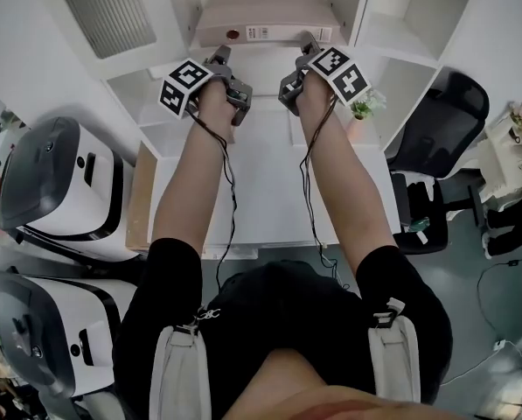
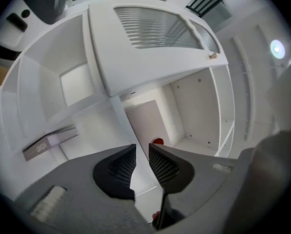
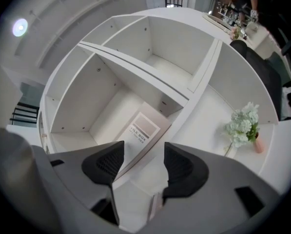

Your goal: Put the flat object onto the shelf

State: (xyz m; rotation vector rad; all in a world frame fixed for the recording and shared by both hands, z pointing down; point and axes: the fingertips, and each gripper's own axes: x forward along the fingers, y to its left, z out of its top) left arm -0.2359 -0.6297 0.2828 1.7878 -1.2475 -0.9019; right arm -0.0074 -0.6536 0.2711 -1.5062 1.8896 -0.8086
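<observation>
A white table (image 1: 269, 178) carries a white shelf (image 1: 379, 33) along its far edge, divided into open compartments. In the middle compartment a pale file box (image 1: 261, 16) lies flat, its labelled spine facing the table's near edge. A small potted plant (image 1: 365, 106) stands on the table towards the far right corner, just beside a shelf upright.

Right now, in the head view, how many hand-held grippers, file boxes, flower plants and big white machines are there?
Hand-held grippers: 2, left, right
File box: 1
Flower plant: 1
Big white machines: 2
Total: 6
</observation>
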